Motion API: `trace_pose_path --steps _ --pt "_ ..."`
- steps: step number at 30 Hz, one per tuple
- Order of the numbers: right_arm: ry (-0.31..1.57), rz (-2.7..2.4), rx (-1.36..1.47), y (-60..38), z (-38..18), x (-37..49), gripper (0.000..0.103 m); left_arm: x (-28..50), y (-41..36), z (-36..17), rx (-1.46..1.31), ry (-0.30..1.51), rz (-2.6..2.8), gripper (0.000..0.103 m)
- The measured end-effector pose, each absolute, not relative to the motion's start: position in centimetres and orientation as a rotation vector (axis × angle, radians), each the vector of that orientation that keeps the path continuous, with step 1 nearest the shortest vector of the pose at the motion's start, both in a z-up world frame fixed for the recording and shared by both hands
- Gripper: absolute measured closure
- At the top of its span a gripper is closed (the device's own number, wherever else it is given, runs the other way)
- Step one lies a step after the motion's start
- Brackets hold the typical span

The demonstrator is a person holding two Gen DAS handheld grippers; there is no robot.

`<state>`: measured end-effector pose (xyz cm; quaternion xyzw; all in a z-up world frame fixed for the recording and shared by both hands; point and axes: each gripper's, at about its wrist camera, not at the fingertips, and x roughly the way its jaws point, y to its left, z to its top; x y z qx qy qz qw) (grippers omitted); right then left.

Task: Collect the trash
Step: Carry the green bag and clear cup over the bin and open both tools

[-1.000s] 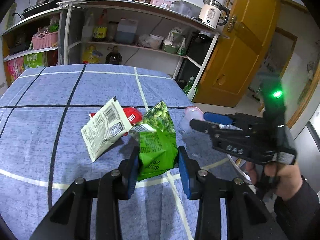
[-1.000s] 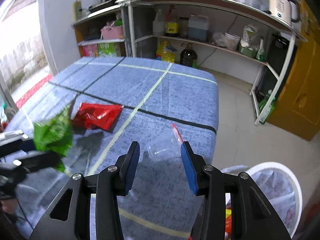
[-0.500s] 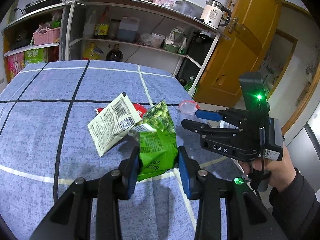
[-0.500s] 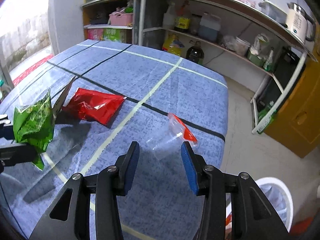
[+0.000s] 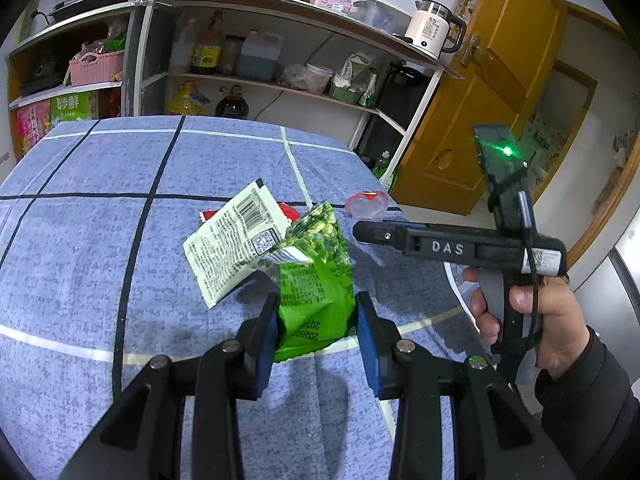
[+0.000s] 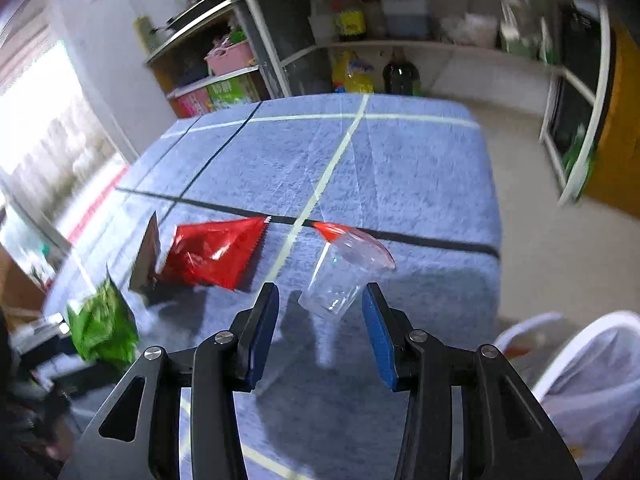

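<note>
Approaching the clear plastic cup [image 6: 347,276] lying on the tablecloth [image 6: 420,184], my right gripper [image 6: 320,336] stands open; I centre it before closing. My left gripper [image 5: 316,332] clamps the green snack bag [image 5: 316,280].

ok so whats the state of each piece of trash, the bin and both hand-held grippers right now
green snack bag: crumpled, clamped in left hand-held gripper
white wrapper: empty, tilted up beside it
red wrapper: flat on table
clear cup: tipped over, loose between right hand-held gripper jaws
bin: lined, holding trash
</note>
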<state>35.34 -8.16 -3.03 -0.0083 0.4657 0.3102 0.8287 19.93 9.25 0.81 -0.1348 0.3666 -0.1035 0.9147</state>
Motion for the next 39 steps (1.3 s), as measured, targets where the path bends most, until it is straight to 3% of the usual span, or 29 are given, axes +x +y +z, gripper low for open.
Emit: trace_pose_path --steps 9,11,22,31,39 --pt "1.004 0.587 0.08 -7.3 -3.3 36.8 0.058 19.8 9.5 0.8 -0.278 0.753 -0.211 0.065" --pt "1.009 0.574 0.086 -7.5 -3.5 37.1 0.069 19.7 9.8 0.8 -0.282 0.751 -0.209 0.065" --pt "0.93 0.571 0.086 -9.7 -0.5 33.6 0.07 19.6 9.9 1.2 -0.294 0.729 -0.217 0.065" --pt "0.869 0.493 0.122 -18.0 2.0 28.4 0.07 20.2 4.6 2.6 -0.251 0.705 -0.31 0.065" --pt "0.877 0.359 0.187 -26.5 1.0 25.8 0.07 21.3 -3.2 3.3 -0.166 0.718 -0.43 0.065"
